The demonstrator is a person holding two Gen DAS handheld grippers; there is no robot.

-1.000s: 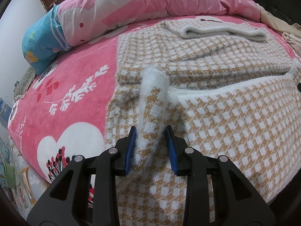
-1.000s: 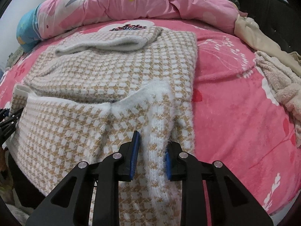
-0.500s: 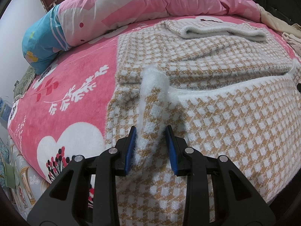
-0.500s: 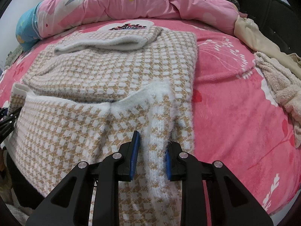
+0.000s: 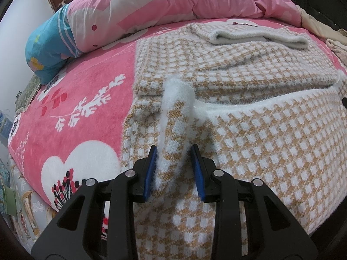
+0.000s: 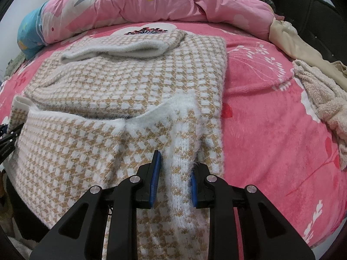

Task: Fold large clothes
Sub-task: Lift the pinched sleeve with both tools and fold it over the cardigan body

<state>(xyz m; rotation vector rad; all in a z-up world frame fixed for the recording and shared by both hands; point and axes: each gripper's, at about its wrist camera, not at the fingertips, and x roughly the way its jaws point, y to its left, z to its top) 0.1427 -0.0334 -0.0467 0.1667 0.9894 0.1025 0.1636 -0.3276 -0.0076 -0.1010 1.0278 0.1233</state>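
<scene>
Left tongs (image 5: 173, 171) and right tongs (image 6: 174, 178) each pinching checked sweater (image 5: 260, 134) hem, pink bed (image 6: 271, 134)

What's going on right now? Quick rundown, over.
Left gripper and right gripper each pinching a bottom corner of the checked sweater. Hem lifted, half-folded on the pink blanket. Nothing blocking.

We look low and close along both pairs of tongs from the near edge of the bed (image 5: 65, 117) toward its far side, the left view from the near-left, the right from the near-right, sharing the checked sweater (image 5: 249, 75) (image 6: 134, 82) and pink quilt (image 5: 173, 2) (image 6: 151, 4).
</scene>
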